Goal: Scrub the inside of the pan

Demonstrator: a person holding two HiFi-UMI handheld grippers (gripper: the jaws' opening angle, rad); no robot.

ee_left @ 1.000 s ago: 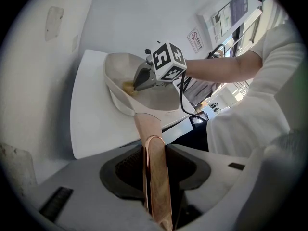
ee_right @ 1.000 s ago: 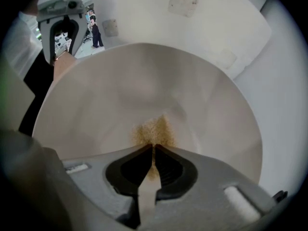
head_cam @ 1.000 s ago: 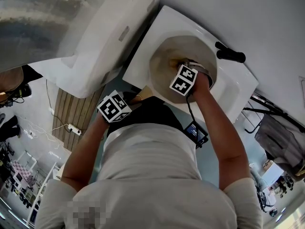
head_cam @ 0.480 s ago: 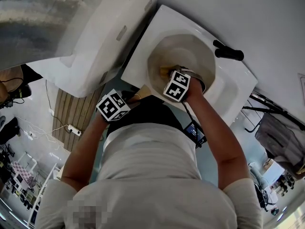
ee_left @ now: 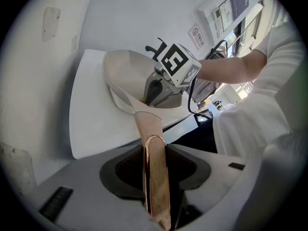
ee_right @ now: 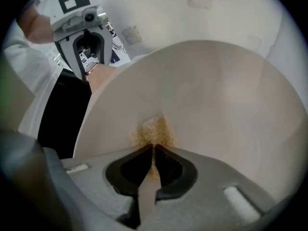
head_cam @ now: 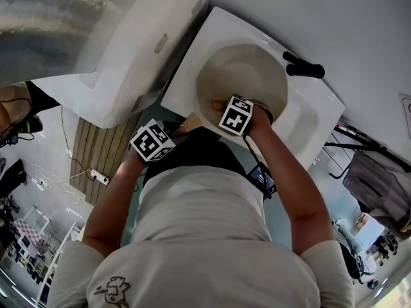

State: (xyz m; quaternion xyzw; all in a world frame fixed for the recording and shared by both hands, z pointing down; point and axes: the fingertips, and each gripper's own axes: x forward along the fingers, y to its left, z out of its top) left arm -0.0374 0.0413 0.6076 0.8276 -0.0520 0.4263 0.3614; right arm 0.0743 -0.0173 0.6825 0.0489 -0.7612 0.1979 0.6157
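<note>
Left gripper view, from nearest outward: the left claw (ee_left: 155,150) is seen clenched on the pan's handle (ee_left: 155,177). The handle is a pale wooden strip edged with a copper-coloured band, and it is gripped between the two dark pads. Beyond the pads it is carried up to the cream-coloured pan (ee_left: 120,71), which is set in the bowl of a white washbasin (ee_left: 91,124). The right claw (ee_left: 151,94) is reached down into the pan from the right. Its marker cube (ee_left: 175,64) is seen above it, with a bare forearm (ee_left: 226,69) and a white sleeve behind. A black faucet (ee_left: 156,46) is shown just past the pan, against a white wall.

Right gripper view: the right claw's jaws are shown almost together, clenched on a thin yellow-brown scrub pad (ee_right: 153,131). The pad is pressed against the pale inside surface of the pan. Farther off, at upper left, the left claw is seen on the handle.

Head view: the person's white shirt (head_cam: 205,230) is nearest the camera, and both arms are stretched forward from it. The left claw is held just outside the washbasin's near edge, and the right claw is placed over the near side of the pan. The faucet is mounted on the washbasin's far right rim.
</note>
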